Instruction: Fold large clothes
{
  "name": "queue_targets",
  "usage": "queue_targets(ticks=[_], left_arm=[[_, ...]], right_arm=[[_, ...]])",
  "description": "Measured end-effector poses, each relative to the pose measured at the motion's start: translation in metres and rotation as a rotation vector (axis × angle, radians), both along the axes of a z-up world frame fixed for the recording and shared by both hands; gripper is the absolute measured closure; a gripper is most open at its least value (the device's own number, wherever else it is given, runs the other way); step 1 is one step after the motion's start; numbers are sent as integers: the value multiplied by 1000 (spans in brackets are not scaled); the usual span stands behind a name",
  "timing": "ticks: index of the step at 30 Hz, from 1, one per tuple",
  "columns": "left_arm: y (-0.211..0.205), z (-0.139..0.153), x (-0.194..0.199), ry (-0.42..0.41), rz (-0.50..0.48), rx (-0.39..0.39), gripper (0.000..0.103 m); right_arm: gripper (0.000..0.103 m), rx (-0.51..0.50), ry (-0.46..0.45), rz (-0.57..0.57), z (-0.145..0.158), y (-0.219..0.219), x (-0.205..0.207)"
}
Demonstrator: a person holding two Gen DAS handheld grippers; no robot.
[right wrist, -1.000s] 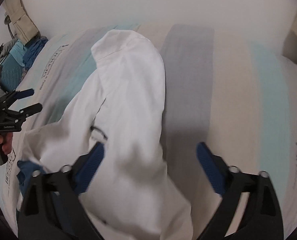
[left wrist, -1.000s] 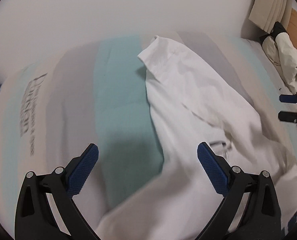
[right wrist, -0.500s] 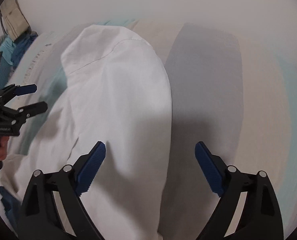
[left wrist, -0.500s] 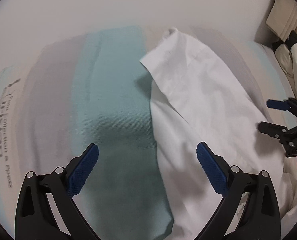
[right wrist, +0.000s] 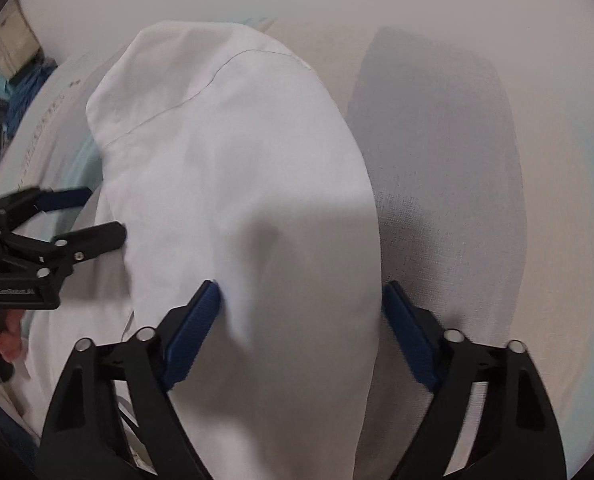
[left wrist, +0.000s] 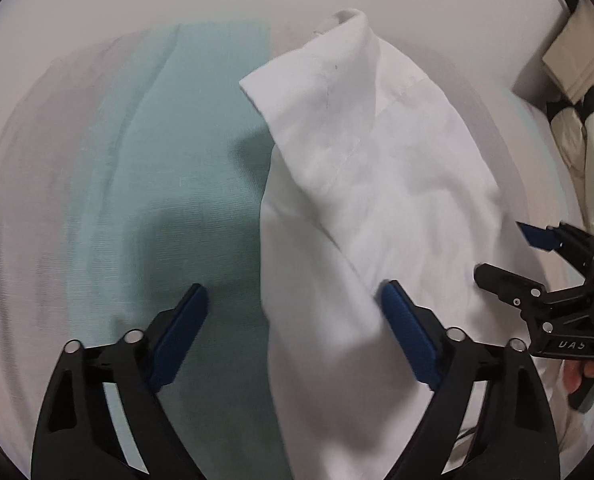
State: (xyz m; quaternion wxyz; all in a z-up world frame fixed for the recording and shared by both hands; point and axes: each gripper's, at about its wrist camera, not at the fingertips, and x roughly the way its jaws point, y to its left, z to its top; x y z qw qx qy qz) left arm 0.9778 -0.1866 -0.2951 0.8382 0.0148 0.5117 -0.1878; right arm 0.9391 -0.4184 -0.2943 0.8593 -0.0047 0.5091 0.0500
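A large white garment (left wrist: 369, 200) lies lengthwise on a striped bed cover, its far end showing a seam and a folded edge. My left gripper (left wrist: 293, 312) is open, low over the garment's left edge, one finger over the teal stripe (left wrist: 185, 160). My right gripper (right wrist: 299, 308) is open, straddling the garment's right edge (right wrist: 257, 200). Each gripper shows in the other's view: the right one (left wrist: 537, 264) at the right edge, the left one (right wrist: 57, 220) at the left edge. Both are empty.
The bed cover has grey (right wrist: 437, 160), beige and teal stripes. A pale wall runs behind the bed. Cream and black-and-white fabric items (left wrist: 577, 112) lie at the far right. Blue clothes (right wrist: 25, 92) pile at the far left.
Both grippers have moved forward and down, closer to the garment, which now fills more of each view. Both stayed open.
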Motion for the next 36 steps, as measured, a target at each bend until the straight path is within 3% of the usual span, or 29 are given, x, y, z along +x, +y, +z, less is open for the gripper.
queue_targets(ticks=[5, 9, 12, 14, 16, 17, 19, 21, 26, 36], left_arm=[[-4, -8, 7, 2, 16, -5, 25], [1, -11, 17, 24, 41, -36, 34], [7, -10, 21, 34, 40, -56, 57], [4, -7, 24, 23, 1, -54, 85], [-2, -5, 23, 4, -26, -23, 92], [-6, -4, 24, 0, -34, -12, 95], [-7, -3, 28, -1, -35, -14, 97], [-7, -1, 26, -6, -39, -14, 99], [-4, 18, 20, -38, -51, 7, 100], [15, 75, -43, -114, -8, 30, 100]], right_arm=[[24, 16, -20, -103, -1, -23, 3], [25, 58, 20, -96, -8, -27, 5], [46, 92, 41, -77, -10, -28, 2], [62, 76, 49, -73, -9, -30, 4], [80, 81, 50, -78, -8, -32, 5], [83, 79, 49, -77, -8, -32, 6], [96, 86, 44, -75, -5, -26, 3], [100, 90, 43, -69, 0, -25, -2], [102, 77, 18, -71, 13, -25, -16], [102, 86, -111, -97, 61, -5, -65]])
